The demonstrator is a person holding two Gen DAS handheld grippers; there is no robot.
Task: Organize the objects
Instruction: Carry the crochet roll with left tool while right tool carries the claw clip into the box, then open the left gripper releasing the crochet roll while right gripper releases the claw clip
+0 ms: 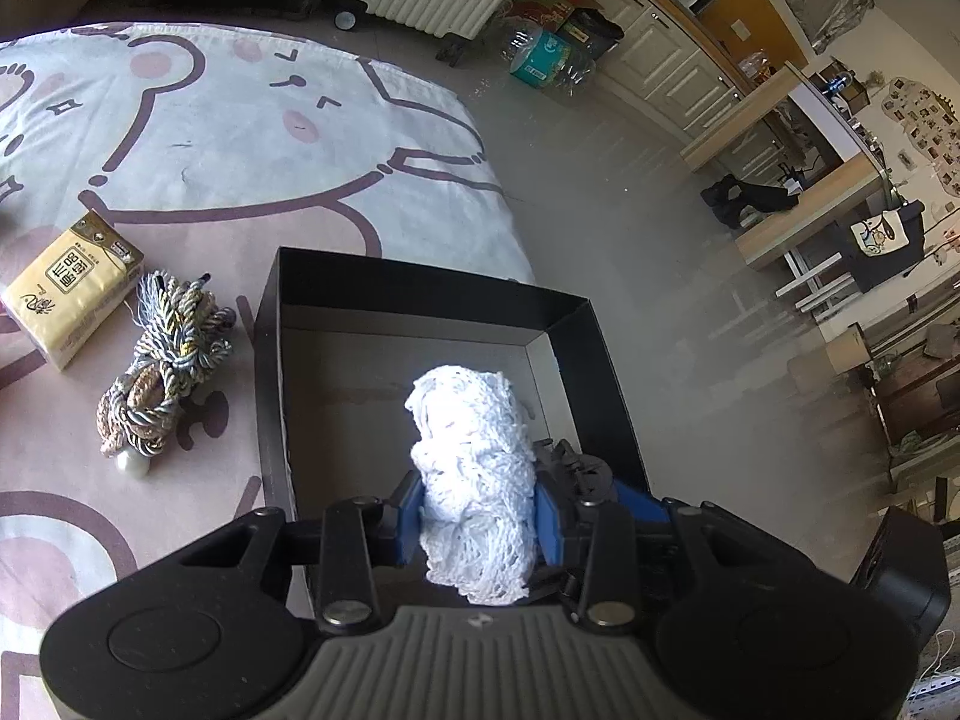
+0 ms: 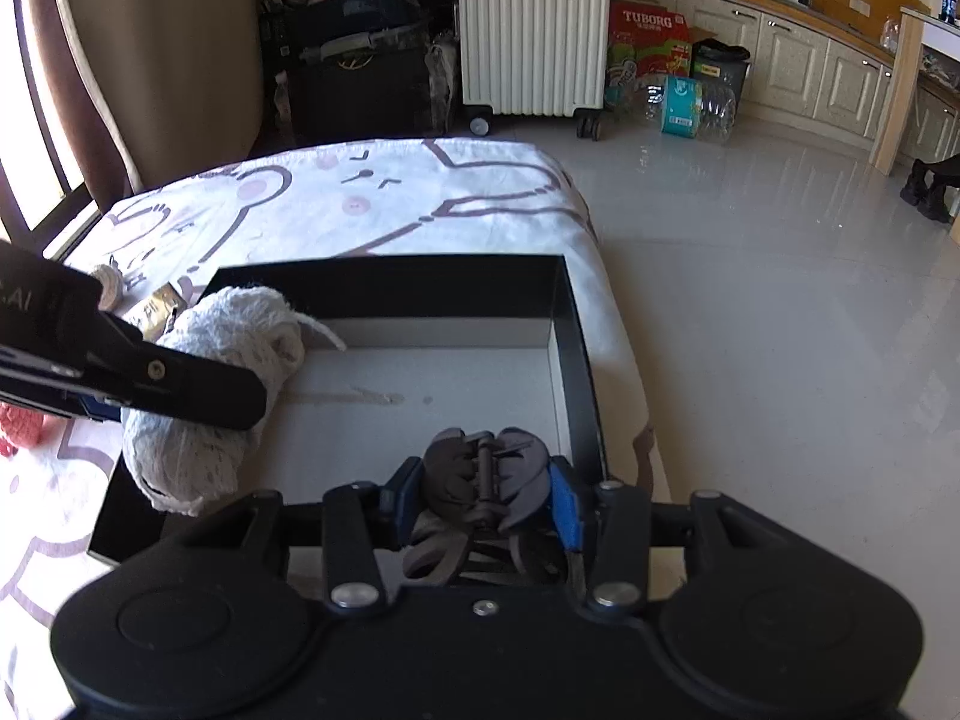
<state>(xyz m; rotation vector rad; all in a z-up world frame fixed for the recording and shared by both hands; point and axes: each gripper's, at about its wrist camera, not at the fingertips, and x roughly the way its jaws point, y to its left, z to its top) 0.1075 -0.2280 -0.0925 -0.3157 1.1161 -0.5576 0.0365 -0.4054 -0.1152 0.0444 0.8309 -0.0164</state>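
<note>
A black open box point(image 1: 576, 336) point(image 2: 576, 336) sits on a bed with a cartoon-print sheet point(image 1: 240, 120) point(image 2: 420, 198). My left gripper point(image 1: 477, 516) is shut on a white crocheted bundle point(image 1: 474, 450) and holds it over the box's near-left part; the bundle also shows in the right wrist view point(image 2: 204, 420). My right gripper point(image 2: 483, 504) is shut on a dark grey hair claw clip point(image 2: 486, 480) over the box's near-right part. A twisted gold and silver cord with a pearl point(image 1: 162, 360) and a yellow tissue pack point(image 1: 72, 288) lie left of the box.
The bed's right edge drops to a glossy tiled floor point(image 2: 780, 300). A white suitcase point(image 2: 534, 30), water bottles point(image 2: 690, 102) and cabinets point(image 2: 810, 60) stand beyond. A red knitted item point(image 2: 18, 426) lies at the left edge of the right wrist view.
</note>
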